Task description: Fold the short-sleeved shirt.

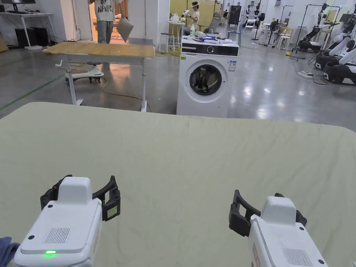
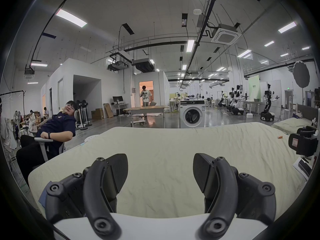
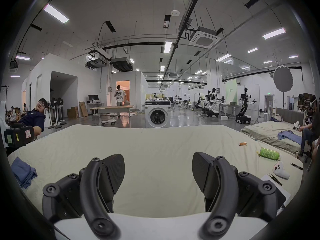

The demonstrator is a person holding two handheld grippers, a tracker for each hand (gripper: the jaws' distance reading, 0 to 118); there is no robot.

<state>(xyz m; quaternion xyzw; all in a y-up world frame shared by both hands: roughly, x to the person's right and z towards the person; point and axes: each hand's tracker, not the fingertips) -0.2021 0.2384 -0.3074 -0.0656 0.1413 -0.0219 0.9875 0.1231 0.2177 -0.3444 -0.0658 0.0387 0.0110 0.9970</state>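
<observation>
A crumpled blue shirt (image 3: pixel 24 172) lies at the left edge of the bed, which wears a pale green sheet (image 1: pixel 180 149). A corner of the shirt (image 1: pixel 6 248) also peeks in at the bottom left of the head view, just left of my left gripper (image 1: pixel 80 187). That gripper (image 2: pixel 160 159) hovers over bare sheet, jaws wide apart with nothing between them. To its right, my right gripper (image 1: pixel 267 205) is held at the same height. Its jaws (image 3: pixel 158 157) also stand open over empty sheet. Each gripper sees the other at its side: the right one (image 2: pixel 303 139), the left one (image 3: pixel 17 136).
On the bed's right side lie a green bottle (image 3: pixel 269 153), a white controller (image 3: pixel 280 170) and a small orange item (image 3: pixel 242 143). A person reclines in a chair (image 2: pixel 55 127) beside the bed's left. Beyond the far edge stand a washing machine (image 1: pixel 205 83) and a table (image 1: pixel 100 50).
</observation>
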